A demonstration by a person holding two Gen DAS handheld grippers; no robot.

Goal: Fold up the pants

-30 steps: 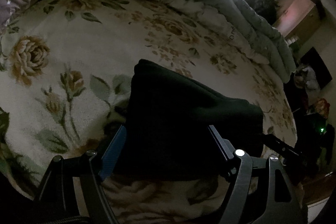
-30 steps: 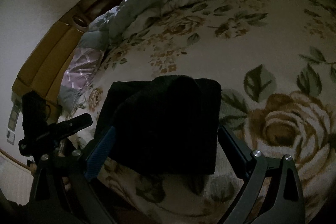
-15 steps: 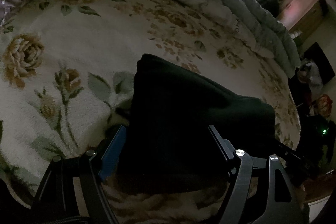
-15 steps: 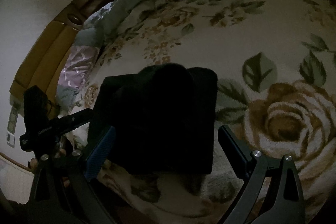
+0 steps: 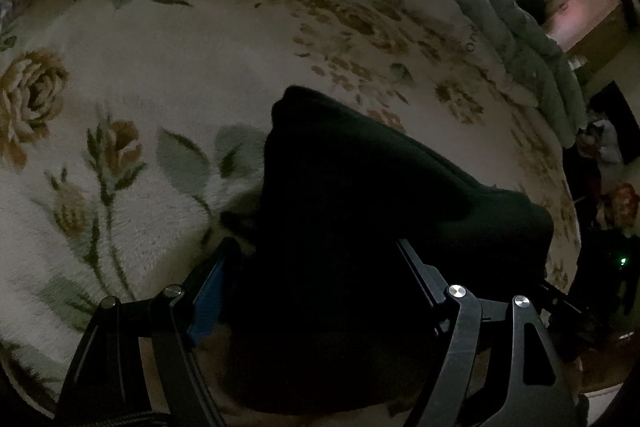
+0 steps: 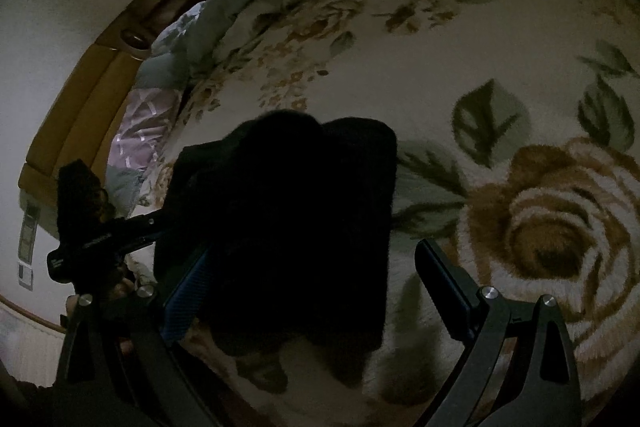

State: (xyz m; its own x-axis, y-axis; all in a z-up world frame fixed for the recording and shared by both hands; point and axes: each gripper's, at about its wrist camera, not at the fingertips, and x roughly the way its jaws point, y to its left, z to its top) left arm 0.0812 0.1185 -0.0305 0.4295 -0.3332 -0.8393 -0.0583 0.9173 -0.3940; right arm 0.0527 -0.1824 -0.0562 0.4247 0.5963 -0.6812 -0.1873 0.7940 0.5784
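Note:
The black pants (image 5: 380,219) lie folded into a thick compact bundle on a cream floral blanket (image 5: 180,75). In the left wrist view my left gripper (image 5: 316,255) is open, its fingers to either side of the bundle's near end. In the right wrist view the same bundle (image 6: 288,219) sits in front of my right gripper (image 6: 316,267), which is open with its jaws wide, the left finger against the bundle's edge. The left gripper shows at the left of the right wrist view (image 6: 100,239).
A rolled grey-green quilt (image 5: 500,7) runs along the far side of the bed. A wooden headboard (image 6: 80,107) and pillows (image 6: 140,131) lie to the left in the right wrist view. Dark furniture and clutter (image 5: 600,187) stand beyond the bed's right edge.
Both grippers have drawn slightly closer over the bundle, which now fills more of each view. Both stay open. The bundle keeps its place on the blanket.

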